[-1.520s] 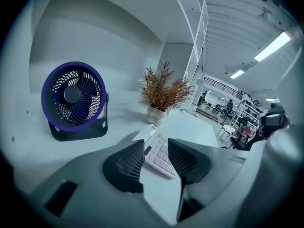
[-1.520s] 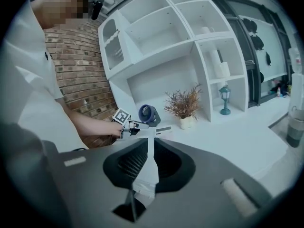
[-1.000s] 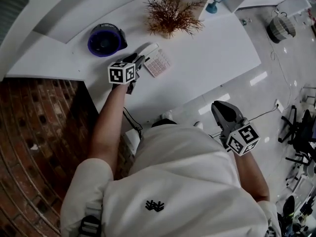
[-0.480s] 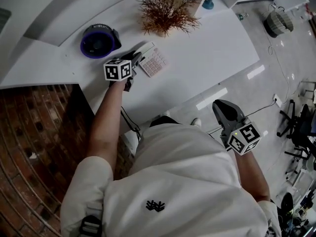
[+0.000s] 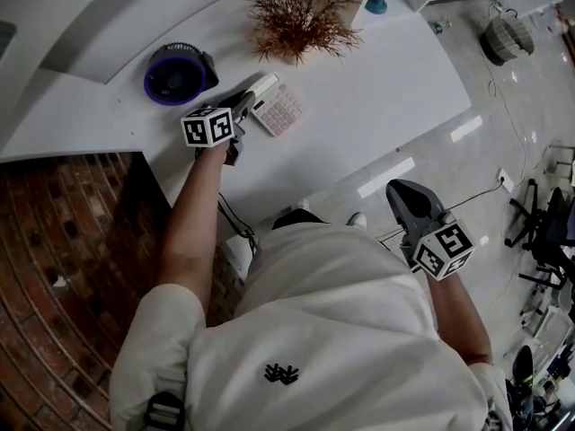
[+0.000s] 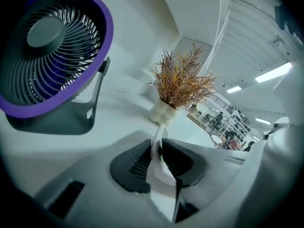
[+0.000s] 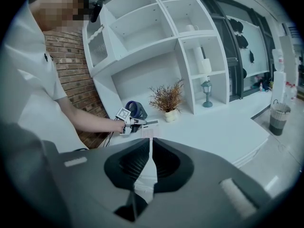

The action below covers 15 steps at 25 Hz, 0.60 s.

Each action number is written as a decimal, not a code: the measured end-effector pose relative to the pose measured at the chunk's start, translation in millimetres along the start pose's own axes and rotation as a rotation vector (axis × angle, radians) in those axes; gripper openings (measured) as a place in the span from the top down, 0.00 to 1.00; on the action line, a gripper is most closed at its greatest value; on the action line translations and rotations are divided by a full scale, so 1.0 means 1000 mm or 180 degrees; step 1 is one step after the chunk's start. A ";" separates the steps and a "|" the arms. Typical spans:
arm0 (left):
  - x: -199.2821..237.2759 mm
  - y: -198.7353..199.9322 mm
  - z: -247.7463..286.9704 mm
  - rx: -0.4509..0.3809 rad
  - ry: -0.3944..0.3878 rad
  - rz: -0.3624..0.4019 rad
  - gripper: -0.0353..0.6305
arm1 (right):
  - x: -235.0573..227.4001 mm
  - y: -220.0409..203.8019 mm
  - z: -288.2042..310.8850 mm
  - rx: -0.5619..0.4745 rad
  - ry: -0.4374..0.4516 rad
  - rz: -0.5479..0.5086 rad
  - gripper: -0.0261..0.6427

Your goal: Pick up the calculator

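Left gripper view: my left claw, jaws just closing, clamps the flat white plastic calculator edge-on; only head view shows its keypad.

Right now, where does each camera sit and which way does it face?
Head view: on the person's head, facing steeply down at the white table; shows the torso, the left arm, the left gripper on the calculator, the right gripper.
Left gripper view: on the left gripper, facing along the table at the fan and plant; its jaws have just been closing and clamp the calculator's edge.
Right gripper view: on the right gripper, facing the shelves; jaws together, empty; the left arm shows.
Shared: all three show the fan and plant.
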<state>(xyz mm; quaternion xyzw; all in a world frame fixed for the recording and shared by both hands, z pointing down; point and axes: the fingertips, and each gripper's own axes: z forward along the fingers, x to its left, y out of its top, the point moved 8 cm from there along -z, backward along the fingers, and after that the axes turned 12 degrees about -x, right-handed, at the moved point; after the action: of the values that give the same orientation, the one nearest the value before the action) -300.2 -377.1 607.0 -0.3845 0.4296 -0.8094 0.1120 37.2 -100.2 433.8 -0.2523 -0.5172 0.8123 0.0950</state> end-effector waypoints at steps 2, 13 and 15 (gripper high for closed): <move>-0.004 0.003 -0.002 -0.0059 -0.0042 -0.0074 0.84 | 0.000 -0.001 -0.001 -0.0005 0.0006 0.0007 0.92; -0.029 0.016 -0.011 -0.0323 -0.0117 -0.0192 0.87 | 0.001 -0.003 -0.014 -0.0046 0.0062 -0.0004 0.92; -0.033 0.016 -0.014 -0.0342 -0.0091 -0.0188 0.87 | 0.001 -0.004 -0.018 -0.0060 0.0069 -0.0010 0.92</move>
<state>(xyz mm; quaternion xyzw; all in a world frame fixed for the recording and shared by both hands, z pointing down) -290.0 -361.4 572.4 -0.4141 0.4592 -0.7825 0.0733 45.1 -84.0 430.8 -0.2612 -0.5242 0.8044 0.0995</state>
